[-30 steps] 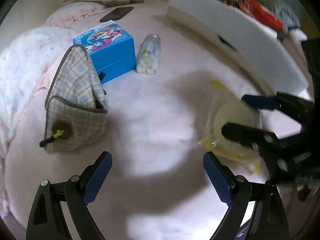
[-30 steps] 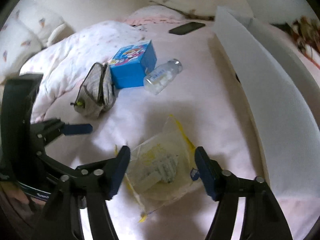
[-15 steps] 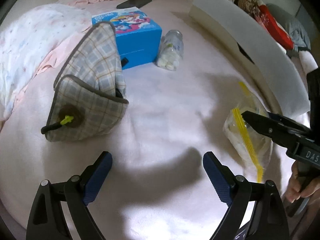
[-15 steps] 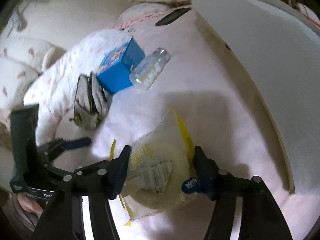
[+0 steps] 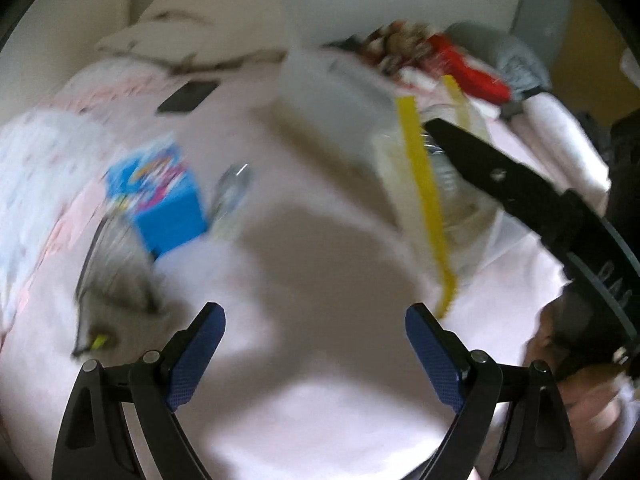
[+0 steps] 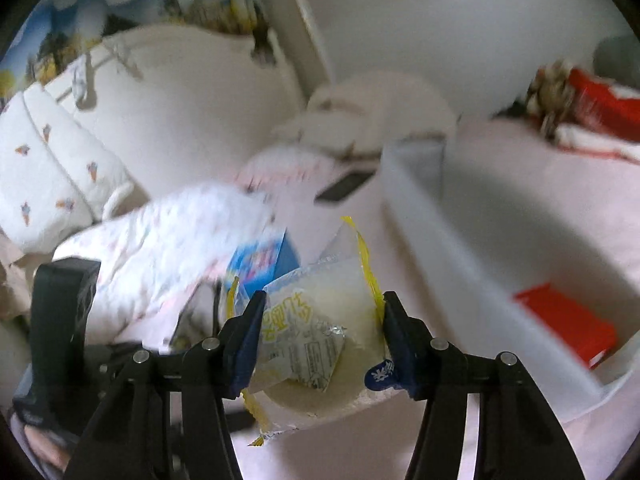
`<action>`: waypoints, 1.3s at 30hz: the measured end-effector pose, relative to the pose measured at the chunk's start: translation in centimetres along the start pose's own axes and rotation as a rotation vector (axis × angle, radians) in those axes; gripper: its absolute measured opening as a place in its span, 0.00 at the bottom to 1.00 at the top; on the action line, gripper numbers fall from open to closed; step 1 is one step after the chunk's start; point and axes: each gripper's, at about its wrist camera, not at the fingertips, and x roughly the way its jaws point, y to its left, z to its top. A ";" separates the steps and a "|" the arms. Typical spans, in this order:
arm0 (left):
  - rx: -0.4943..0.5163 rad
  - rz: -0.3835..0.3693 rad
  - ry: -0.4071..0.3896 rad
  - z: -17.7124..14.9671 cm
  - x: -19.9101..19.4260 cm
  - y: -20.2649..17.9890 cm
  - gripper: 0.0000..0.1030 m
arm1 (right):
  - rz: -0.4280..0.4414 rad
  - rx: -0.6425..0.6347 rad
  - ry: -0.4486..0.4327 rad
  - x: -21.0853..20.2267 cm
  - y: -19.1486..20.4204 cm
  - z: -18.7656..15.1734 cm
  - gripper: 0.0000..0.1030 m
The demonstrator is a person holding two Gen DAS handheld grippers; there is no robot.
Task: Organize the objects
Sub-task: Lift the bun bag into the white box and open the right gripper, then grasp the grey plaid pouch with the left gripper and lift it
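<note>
Clear plastic bag (image 6: 316, 332) with yellow zip strips, pale contents and a printed label inside, held off the bed between the two blue-padded fingers (image 6: 250, 340) of the right gripper (image 6: 322, 340); both pads press its sides. From the left wrist view the same bag (image 5: 432, 184) hangs at right, one yellow strip running down its front, the right gripper's black finger (image 5: 500, 176) crossing it. Left gripper (image 5: 314, 360): fingers spread wide, nothing between them, hovering over the pink bed sheet (image 5: 320, 420). Behind the bag, a blue carton (image 6: 264, 260) with cartoon print lies on the bed; in the left view that carton (image 5: 168, 204) sits just beside a small clear bottle (image 5: 232, 188) lying on its side, blurred. Near the carton, a grey checked pouch (image 5: 116, 280), also blurred; whether they touch is unclear. Dark phone (image 5: 188, 96) further back on the sheet. White tray (image 6: 480, 272) to the right, a red box (image 6: 568, 324) lying inside it. White quilt (image 6: 160, 256) with small print bunched at left. Red and patterned cloth items (image 6: 592, 104) at far right.
</note>
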 end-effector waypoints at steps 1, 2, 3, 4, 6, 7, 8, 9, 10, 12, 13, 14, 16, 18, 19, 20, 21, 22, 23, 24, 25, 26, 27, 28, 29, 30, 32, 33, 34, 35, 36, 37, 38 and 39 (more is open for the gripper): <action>0.004 -0.013 -0.036 0.9 -0.6 -0.9 0.88 | -0.004 0.006 -0.046 -0.8 -0.3 0.6 0.55; 0.007 -0.025 -0.057 1.5 -0.8 -1.5 0.88 | -0.025 -0.002 -0.089 -1.4 -0.4 1.1 0.55; 0.013 -0.054 -0.086 2.4 -1.3 -2.2 0.88 | -0.077 -0.019 -0.138 -2.2 -0.4 1.5 0.55; 0.017 -0.077 -0.109 2.4 -1.8 -2.7 0.88 | -0.135 -0.031 -0.186 -3.1 -0.7 1.8 0.55; 0.034 -0.106 -0.140 2.9 -2.3 -3.5 0.88 | -0.212 0.002 -0.246 -4.4 -2.0 2.4 0.55; 0.052 -0.107 -0.154 3.3 -2.4 -4.1 0.88 | -0.235 0.026 -0.257 -4.8 -2.9 2.6 0.55; 0.060 -0.103 -0.158 3.4 -2.3 -4.4 0.88 | -0.257 0.051 -0.258 -5.0 -3.8 2.9 0.55; 0.073 -0.095 -0.160 3.6 -2.1 -4.7 0.88 | -0.283 0.084 -0.254 -5.1 -5.0 3.2 0.55; 0.084 -0.088 -0.158 3.8 -1.6 -4.8 0.88 | -0.301 0.113 -0.253 -5.0 -6.0 3.5 0.55; 0.088 -0.081 -0.144 3.7 -1.0 -5.0 0.87 | -0.311 0.167 -0.259 -5.0 -7.6 4.1 0.55; 0.081 -0.081 -0.128 3.4 -0.6 -5.0 0.87 | -0.309 0.197 -0.254 -4.5 -8.4 4.4 0.55; 0.077 -0.081 -0.118 3.3 -0.2 -5.0 0.86 | -0.305 0.217 -0.243 -4.2 -9.1 4.5 0.55; 0.067 -0.081 -0.098 2.8 0.6 -4.7 0.82 | -0.299 0.254 -0.205 -2.9 -10.0 4.8 0.56; 0.062 -0.072 -0.097 2.6 1.1 -4.4 0.80 | -0.271 0.282 -0.167 -2.1 -10.6 4.7 0.56; 0.064 -0.059 -0.104 2.5 1.2 -4.3 0.80 | -0.256 0.285 -0.150 -1.8 -10.7 4.7 0.56; 0.065 -0.052 -0.107 2.5 1.2 -4.4 0.80 | -0.247 0.282 -0.142 -1.7 -10.7 4.6 0.58; 0.068 -0.045 -0.112 2.5 1.2 -4.4 0.80 | -0.247 0.276 -0.139 -1.5 -10.6 4.6 0.58; 0.069 -0.039 -0.113 2.4 1.2 -4.4 0.80 | -0.251 0.267 -0.147 -1.6 -10.6 4.6 0.58; 0.071 -0.033 -0.110 2.4 1.3 -4.4 0.80 | -0.254 0.259 -0.161 -1.8 -10.5 4.6 0.58; 0.072 -0.029 -0.106 2.4 1.3 -4.4 0.80 | -0.261 0.252 -0.176 -2.0 -10.3 4.6 0.58; 0.072 -0.025 -0.105 2.4 1.3 -4.4 0.80 | -0.271 0.242 -0.192 -2.3 -10.1 4.4 0.58; 0.072 -0.020 -0.105 2.3 1.2 -4.4 0.80 | -0.277 0.234 -0.200 -2.5 -9.9 4.4 0.58; 0.072 -0.012 -0.103 2.2 1.2 -4.3 0.80 | -0.281 0.230 -0.201 -2.5 -9.8 4.4 0.58; 0.076 0.009 -0.101 2.0 1.2 -4.3 0.80 | -0.279 0.230 -0.195 -2.5 -9.7 4.3 0.58; 0.078 0.021 -0.099 1.9 1.1 -4.3 0.80 | -0.273 0.233 -0.187 -2.4 -9.7 4.2 0.58; 0.083 0.035 -0.096 1.8 1.1 -4.1 0.80 | -0.268 0.237 -0.178 -2.3 -9.5 4.1 0.58; 0.084 0.054 -0.088 1.4 1.0 -3.7 0.80 | -0.254 0.240 -0.167 -2.2 -9.0 4.1 0.58; 0.079 0.059 -0.084 1.3 1.0 -3.5 0.80 | -0.242 0.239 -0.159 -2.0 -8.7 4.0 0.58; 0.069 0.063 -0.079 1.2 0.8 -3.1 0.80 | -0.232 0.233 -0.151 -1.8 -8.5 4.0 0.58; 0.061 0.065 -0.078 1.1 0.7 -2.8 0.80 | -0.225 0.220 -0.145 -1.7 -8.1 3.9 0.58; 0.050 0.068 -0.079 1.1 0.5 -2.4 0.80 | -0.217 0.197 -0.135 -1.5 -7.5 3.8 0.58; 0.045 0.074 -0.081 1.0 0.4 -2.2 0.80 | -0.211 0.178 -0.127 -1.3 -7.1 3.9 0.58; 0.042 0.082 -0.083 1.0 0.3 -1.9 0.80 | -0.205 0.157 -0.118 -1.1 -6.6 3.8 0.58; 0.040 0.090 -0.084 0.9 0.3 -1.7 0.80 | -0.199 0.138 -0.108 -0.9 -6.1 3.6 0.58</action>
